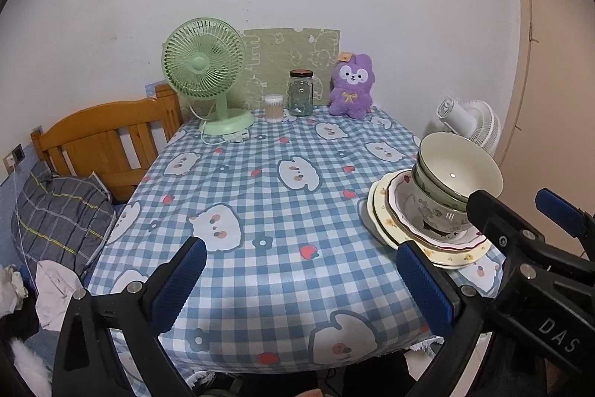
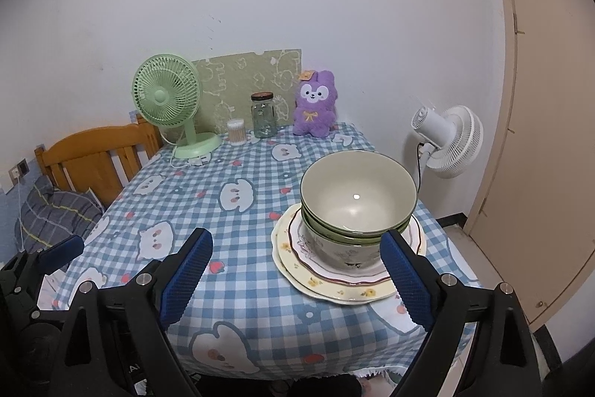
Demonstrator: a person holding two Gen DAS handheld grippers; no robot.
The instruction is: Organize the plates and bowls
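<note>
A stack of dishes stands near the table's right front corner. Green bowls (image 2: 357,199) nest on a patterned bowl (image 2: 334,250), which rests on stacked plates (image 2: 334,285). The same stack shows in the left wrist view, with the bowls (image 1: 457,170) tilted on the plates (image 1: 386,211). My left gripper (image 1: 301,279) is open and empty over the table's front edge, left of the stack. My right gripper (image 2: 297,276) is open and empty just in front of the stack, its right finger (image 2: 405,279) beside the plates. The right gripper also shows in the left wrist view (image 1: 520,214).
The table has a blue checked cloth (image 2: 241,285). At its back stand a green fan (image 2: 167,103), a cotton swab tub (image 2: 237,131), a glass jar (image 2: 263,116) and a purple plush (image 2: 315,108). A white fan (image 2: 450,140) stands right of the table, a wooden bed frame (image 1: 104,144) left.
</note>
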